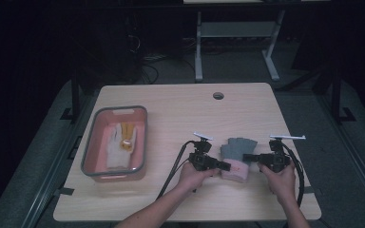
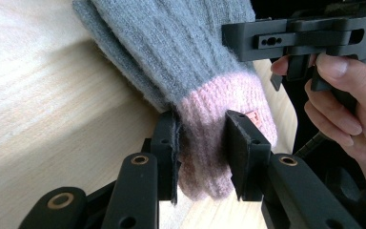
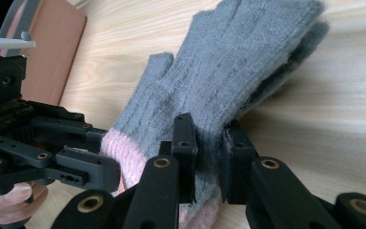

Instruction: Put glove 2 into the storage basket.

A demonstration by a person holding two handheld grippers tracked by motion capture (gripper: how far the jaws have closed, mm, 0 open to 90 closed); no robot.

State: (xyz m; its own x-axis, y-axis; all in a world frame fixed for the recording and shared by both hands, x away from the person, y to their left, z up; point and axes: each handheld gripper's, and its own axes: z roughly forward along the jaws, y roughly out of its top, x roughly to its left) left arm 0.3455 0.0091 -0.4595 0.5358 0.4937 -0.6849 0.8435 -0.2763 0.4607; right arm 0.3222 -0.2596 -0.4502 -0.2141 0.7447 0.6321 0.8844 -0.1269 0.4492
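Gripping a grey knitted glove with a pink ribbed cuff (image 1: pixel 236 154) from both sides, so both tools are busy on the same thing. The left gripper (image 1: pixel 224 166) has its black jaws pinched on the pink cuff end; in the left gripper view the cuff (image 2: pixel 209 143) is squashed between the two pads, and the grey part runs away ahead of the jaws. The right gripper (image 1: pixel 248 157) is clamped on the grey knit just above the cuff line, and in the right gripper view the wool (image 3: pixel 209 138) bulges out between its jaws, with the glove's fingers fanning out past them.

Looks like there are two glove layers stacked, going by the doubled edge past the right jaws, but I can't tell whether both layers are caught in either grip. The glove rests on the light wooden table (image 1: pixel 180 109), right between the two tools, whose tips sit close together across it.

Around them: well off beyond the left gripper's outer side sits a pink plastic tub with a grey rim (image 1: pixel 95 128), holding a white and yellow glove (image 1: pixel 121 142). Nothing lies between the tub and the left tool. A small round hole (image 1: pixel 218 95) sits in the table far ahead of both grippers. Black cables trail back from each tool beside the person's wrists.
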